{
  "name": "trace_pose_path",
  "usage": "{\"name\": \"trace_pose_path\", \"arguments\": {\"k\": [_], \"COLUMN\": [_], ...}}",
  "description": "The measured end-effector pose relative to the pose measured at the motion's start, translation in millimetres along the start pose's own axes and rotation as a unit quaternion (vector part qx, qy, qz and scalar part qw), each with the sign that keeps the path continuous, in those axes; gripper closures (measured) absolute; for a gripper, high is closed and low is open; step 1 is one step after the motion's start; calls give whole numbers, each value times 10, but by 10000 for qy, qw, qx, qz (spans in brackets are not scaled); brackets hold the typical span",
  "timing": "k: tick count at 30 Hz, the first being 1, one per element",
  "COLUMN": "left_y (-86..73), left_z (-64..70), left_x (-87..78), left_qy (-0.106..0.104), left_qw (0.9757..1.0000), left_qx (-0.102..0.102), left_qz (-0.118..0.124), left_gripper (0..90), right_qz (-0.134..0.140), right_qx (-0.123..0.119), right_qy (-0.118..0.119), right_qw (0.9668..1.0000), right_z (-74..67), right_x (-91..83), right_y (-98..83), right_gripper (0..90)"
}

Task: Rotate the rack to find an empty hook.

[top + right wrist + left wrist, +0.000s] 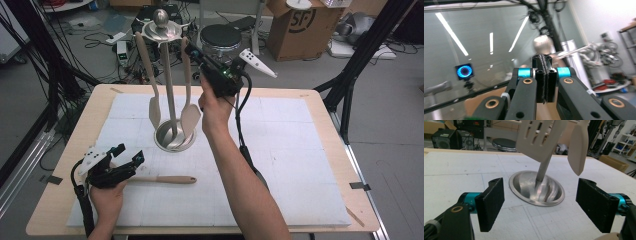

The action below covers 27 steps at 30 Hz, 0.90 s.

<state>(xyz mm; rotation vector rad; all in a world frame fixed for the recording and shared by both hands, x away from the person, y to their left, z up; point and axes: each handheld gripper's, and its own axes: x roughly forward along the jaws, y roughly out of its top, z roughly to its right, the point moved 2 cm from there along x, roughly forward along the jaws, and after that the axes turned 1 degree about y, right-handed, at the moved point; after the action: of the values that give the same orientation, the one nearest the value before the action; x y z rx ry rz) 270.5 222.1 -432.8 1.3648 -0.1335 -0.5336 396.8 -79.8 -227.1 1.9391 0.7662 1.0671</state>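
I am resting my left tongs (129, 156) low on the tabletop (300, 165), jaws spread with nothing between them, just left of a spatula (167, 179) lying flat on the white mat. Further right, the rack (170, 80) is standing in its steel dish, two utensils hanging from it. I am holding my right tongs (192, 50) high beside the rack's top, jaws pressed together, empty.

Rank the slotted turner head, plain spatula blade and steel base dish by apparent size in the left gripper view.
1. Steel base dish
2. Slotted turner head, cropped at the top and nearer the camera, so unsure
3. Plain spatula blade
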Motion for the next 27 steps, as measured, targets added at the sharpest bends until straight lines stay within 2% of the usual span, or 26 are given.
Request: {"name": "trace_pose_path", "arguments": {"k": [2,3,5,8,10,13,15,20,27], "left_y": [-2,0,1,3,0,1,1,2,2], "left_z": [-2,0,-6,-19,-23,-23,-32,-30,-5], "left_x": [1,-4,-10,-19,-14,-22,-23,-15,-8], "left_qy": [2,7,9,20,21,15,13,7,-2], "left_qw": [10000,10000,10000,10000,10000,10000,9999,10000,10000], "left_qx": [-5,-26,-38,-58,-77,-72,-84,-87,-48], "left_qz": [2,13,30,38,37,39,54,47,28], "left_gripper": [234,234,234,234,234,234,235,235,235], "right_qz": [17,32,-55,-108,-314,-567,-622,-659,-837], "right_qx": [-37,7,1,117,108,83,175,105,-163], "right_qy": [-231,-270,-464,-587,-706,-781,-708,-592,-344], "right_qw": [9997,9996,9989,9982,9970,9953,9954,9960,9958], "right_z": [77,119,209,314,378,443,459,340,53], "right_x": [-22,-27,-14,7,32,79,94,121,244], "right_y": [42,55,71,42,-21,-108,-141,-184,-308], "right_gripper": [900,900,900,900,900,900,900,900,900]}}
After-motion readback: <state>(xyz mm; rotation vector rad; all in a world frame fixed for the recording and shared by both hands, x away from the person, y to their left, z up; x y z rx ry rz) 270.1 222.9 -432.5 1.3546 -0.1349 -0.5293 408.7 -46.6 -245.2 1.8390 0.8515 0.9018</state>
